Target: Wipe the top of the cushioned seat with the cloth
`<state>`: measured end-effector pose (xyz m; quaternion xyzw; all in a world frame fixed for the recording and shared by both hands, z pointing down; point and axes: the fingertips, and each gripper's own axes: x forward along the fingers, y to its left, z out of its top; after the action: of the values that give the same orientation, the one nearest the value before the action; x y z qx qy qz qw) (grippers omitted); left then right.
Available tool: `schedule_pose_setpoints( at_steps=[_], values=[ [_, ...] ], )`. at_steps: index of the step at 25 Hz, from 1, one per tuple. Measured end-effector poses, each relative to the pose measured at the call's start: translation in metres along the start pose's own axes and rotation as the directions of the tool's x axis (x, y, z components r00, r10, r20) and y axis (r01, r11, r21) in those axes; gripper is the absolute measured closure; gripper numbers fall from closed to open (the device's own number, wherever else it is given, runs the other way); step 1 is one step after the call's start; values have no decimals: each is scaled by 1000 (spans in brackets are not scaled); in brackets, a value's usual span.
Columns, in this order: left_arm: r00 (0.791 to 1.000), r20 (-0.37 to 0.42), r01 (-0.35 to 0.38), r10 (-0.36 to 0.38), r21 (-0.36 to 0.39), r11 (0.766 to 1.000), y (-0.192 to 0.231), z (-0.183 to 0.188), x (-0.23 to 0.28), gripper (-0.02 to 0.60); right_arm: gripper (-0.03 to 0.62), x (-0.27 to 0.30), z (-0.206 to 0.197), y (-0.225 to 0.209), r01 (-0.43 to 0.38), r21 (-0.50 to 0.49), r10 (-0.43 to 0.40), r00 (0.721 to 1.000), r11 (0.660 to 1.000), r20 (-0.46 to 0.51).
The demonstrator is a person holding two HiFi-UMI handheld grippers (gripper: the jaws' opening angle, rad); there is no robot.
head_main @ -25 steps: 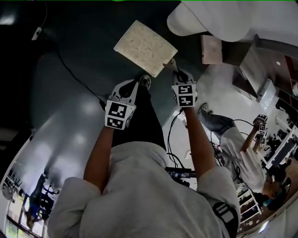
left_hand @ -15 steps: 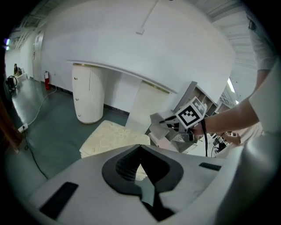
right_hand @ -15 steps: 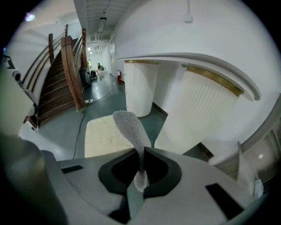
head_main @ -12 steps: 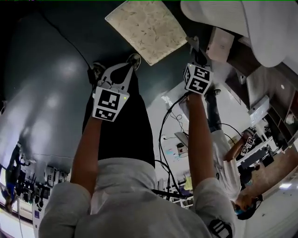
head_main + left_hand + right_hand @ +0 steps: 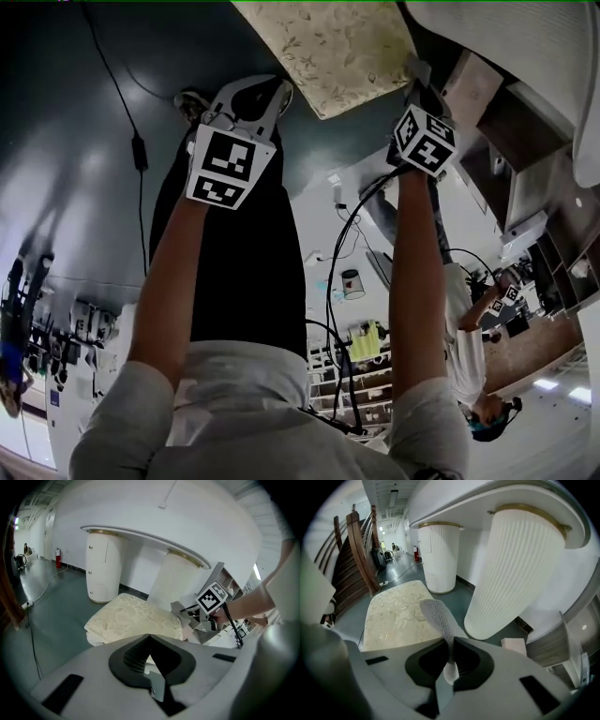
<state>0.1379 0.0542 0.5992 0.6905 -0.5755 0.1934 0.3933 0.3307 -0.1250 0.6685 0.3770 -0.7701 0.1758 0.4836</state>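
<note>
The right tongs (image 5: 450,645) clamp the grey mesh cloth (image 5: 436,613) near the cream cushioned seat (image 5: 393,613). The left tongs (image 5: 149,637) are clenched together, empty.

A glossy dark-green floor (image 5: 51,620) runs beneath white fluted pedestals (image 5: 513,573) bearing a curved white counter (image 5: 487,498).

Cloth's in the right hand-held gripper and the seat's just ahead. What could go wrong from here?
1. The right hand-held gripper pinches the cloth as a narrow bunched strip. Only a thin edge may touch the seat, or the cloth may pull out when dragged.
2. A ribbed white column stands close beside the seat, so a wide stroke could knock it.
3. A cable lies on the floor near the person's feet and could snag a step.
</note>
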Motion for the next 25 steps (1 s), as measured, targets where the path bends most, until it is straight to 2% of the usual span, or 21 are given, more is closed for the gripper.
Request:
schedule_pose_setpoints(
  at_steps=[2, 6, 15, 25],
  values=[
    [1000, -12, 5, -6, -20, 1000, 0, -9, 0, 568, 569, -1, -8, 5, -8, -19, 8, 1000, 1000, -9],
    [999, -39, 20, -19, 2, 1000, 2, -21, -4, 568, 569, -6, -15, 27, -24, -119, 23, 1000, 993, -4],
    [998, -54, 11, -8, 56, 998, 23, -30, -18, 568, 569, -13, -39, 62, -48, -4, 48, 999, 999, -1],
    [998, -52, 35, -31, 79, 996, 19, -45, -34, 568, 569, -29, -55, 100, -83, -16, 83, 997, 996, -3]
  ],
)
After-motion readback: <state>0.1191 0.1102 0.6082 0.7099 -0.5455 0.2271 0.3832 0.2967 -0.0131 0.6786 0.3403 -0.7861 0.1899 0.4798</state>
